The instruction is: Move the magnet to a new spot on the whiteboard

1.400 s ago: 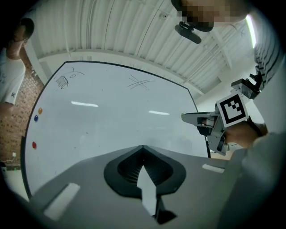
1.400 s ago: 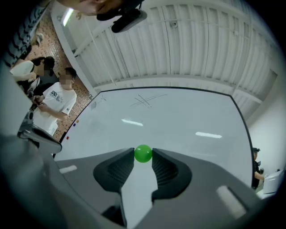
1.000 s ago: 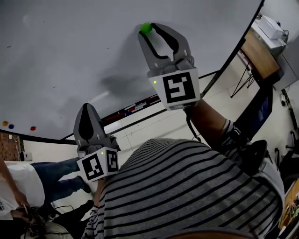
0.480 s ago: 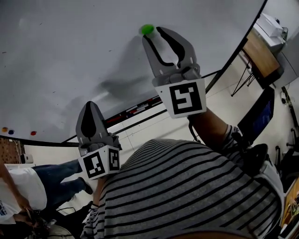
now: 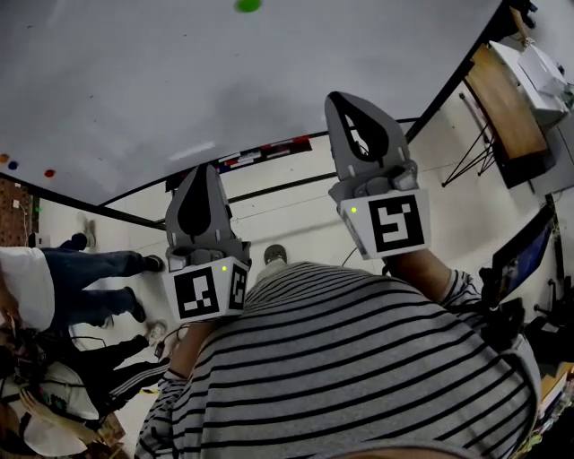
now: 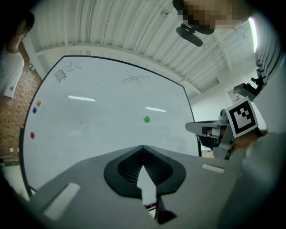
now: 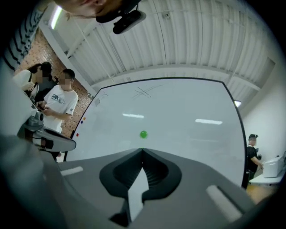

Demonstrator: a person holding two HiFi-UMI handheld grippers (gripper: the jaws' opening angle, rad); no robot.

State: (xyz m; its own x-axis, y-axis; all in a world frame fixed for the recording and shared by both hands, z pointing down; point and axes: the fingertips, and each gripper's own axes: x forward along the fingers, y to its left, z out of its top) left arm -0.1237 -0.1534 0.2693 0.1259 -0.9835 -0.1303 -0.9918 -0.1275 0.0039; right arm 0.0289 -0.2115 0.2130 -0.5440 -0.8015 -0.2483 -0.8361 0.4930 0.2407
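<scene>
Green magnet [image 5: 247,4] sits on the whiteboard [image 5: 134,90], at the top edge of the head view, well apart from both grippers. In the right gripper view it shows just above the jaw tips, on the board beyond them.

Right gripper [image 5: 345,97]: jaws together tip to tip, holding nothing. Left gripper [image 5: 204,170]: jaws also together, holding nothing; it is lower and off the board.

Around:
- Three small magnets [image 5: 13,165] (orange, blue, red) lie near the board's left edge.
- A marker tray [image 5: 265,154] runs along the bottom edge.
- Faint scribbles [image 7: 144,91] mark the board's upper part.
- Bystanders [image 5: 54,278] stand at the left.
- A wooden desk [image 5: 502,99] stands at the right, past the board's frame.
</scene>
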